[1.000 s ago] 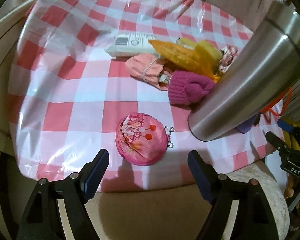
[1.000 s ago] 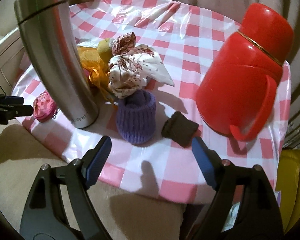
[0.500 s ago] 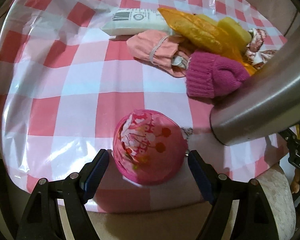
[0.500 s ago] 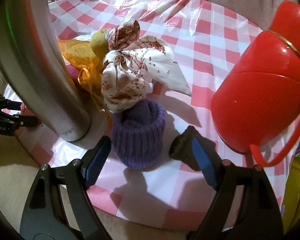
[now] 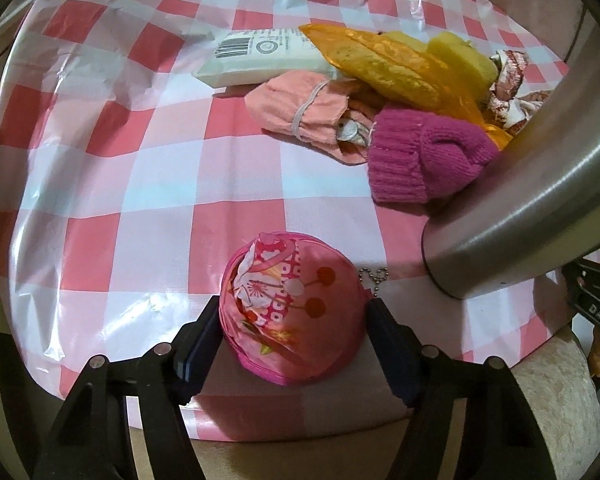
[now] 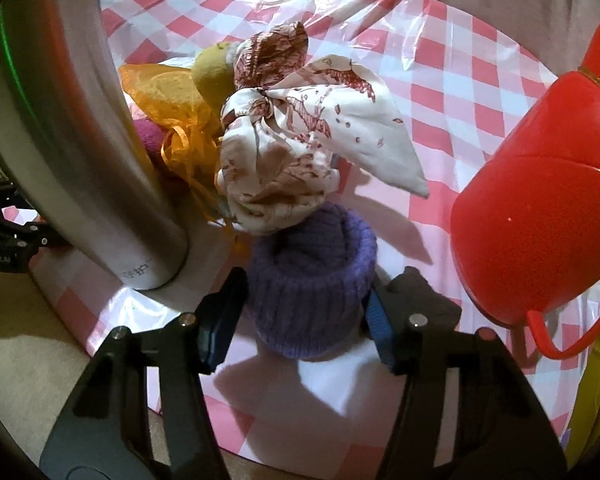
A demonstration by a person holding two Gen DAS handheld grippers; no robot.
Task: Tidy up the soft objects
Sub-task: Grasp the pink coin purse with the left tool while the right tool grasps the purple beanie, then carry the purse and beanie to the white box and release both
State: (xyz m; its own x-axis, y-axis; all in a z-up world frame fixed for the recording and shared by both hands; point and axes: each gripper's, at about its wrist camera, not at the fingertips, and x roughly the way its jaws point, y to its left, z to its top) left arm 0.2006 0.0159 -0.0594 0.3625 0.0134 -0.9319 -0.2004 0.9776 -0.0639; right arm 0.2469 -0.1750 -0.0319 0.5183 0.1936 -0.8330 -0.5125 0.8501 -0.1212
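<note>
A round pink printed pouch [image 5: 292, 308] lies near the front edge of the checked tablecloth [image 5: 100, 160]. My left gripper [image 5: 292, 320] straddles it with jaws closing, and both pads touch its sides. In the right wrist view a purple knit hat [image 6: 312, 292] stands on the cloth. My right gripper [image 6: 306, 300] is closing on it, with both pads against the knit. A knotted patterned scarf [image 6: 292, 160] rests on the hat's far side. A dark brown knit piece [image 6: 424, 300] lies just right of the right finger.
A tall steel flask [image 5: 540, 184] stands between the two grippers. Behind it lie a magenta knit hat [image 5: 420, 160], a peach cloth [image 5: 300, 112], an orange mesh bag [image 5: 388, 64] and a white packet [image 5: 260, 56]. A red jug [image 6: 540, 208] stands at the right.
Both grippers came down and forward over the table edge. The left jaws narrowed around the pink pouch, and the right jaws narrowed around the purple hat.
</note>
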